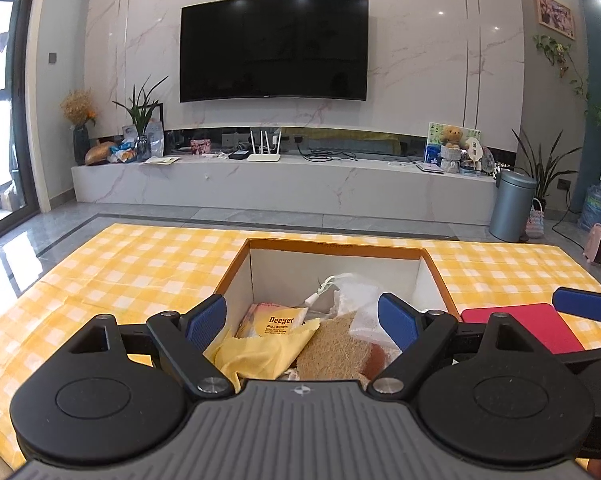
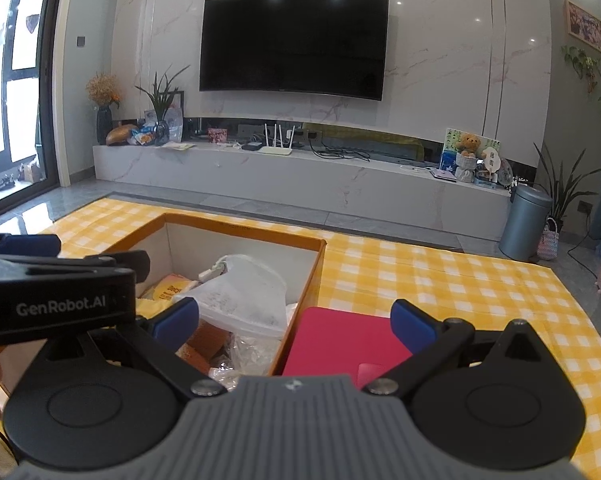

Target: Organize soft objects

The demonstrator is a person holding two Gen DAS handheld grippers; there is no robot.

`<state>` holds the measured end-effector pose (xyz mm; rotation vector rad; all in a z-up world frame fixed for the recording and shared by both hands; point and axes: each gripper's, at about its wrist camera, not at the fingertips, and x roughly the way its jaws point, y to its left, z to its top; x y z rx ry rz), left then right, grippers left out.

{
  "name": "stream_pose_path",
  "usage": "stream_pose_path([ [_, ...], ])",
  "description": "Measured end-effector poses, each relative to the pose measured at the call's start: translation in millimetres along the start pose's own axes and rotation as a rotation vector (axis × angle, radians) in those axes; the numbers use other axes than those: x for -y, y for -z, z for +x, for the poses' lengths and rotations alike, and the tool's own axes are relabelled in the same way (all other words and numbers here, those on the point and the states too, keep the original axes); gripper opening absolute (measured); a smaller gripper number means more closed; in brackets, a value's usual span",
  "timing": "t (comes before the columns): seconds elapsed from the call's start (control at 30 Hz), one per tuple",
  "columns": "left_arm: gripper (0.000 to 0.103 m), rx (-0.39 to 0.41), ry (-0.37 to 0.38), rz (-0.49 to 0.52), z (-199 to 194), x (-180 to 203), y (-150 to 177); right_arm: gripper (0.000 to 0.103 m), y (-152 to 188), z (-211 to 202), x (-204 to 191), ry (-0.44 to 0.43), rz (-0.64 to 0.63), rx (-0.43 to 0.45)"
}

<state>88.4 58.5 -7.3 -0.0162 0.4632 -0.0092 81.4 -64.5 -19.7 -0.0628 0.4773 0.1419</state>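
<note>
Both grippers are spread wide and hold nothing. The left gripper [image 1: 300, 320] hovers over an open box [image 1: 336, 245] of soft items; a red pad [image 2: 340, 340] lies between the right gripper [image 2: 296, 322] fingers.

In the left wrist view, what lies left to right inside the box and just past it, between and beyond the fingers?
Yellow cloth → brown fibre pad → white mesh bag → the box's right wall → red pad on the checked cloth.
</note>
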Motion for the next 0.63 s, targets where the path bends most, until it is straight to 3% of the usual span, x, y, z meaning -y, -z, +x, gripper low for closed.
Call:
stream_pose_path([
  [0.63,0.100,-0.023,-0.015,0.016,5.8,4.7,7.0,0.100,9.0,6.6,7.9,-0.007,0.021,-0.026],
])
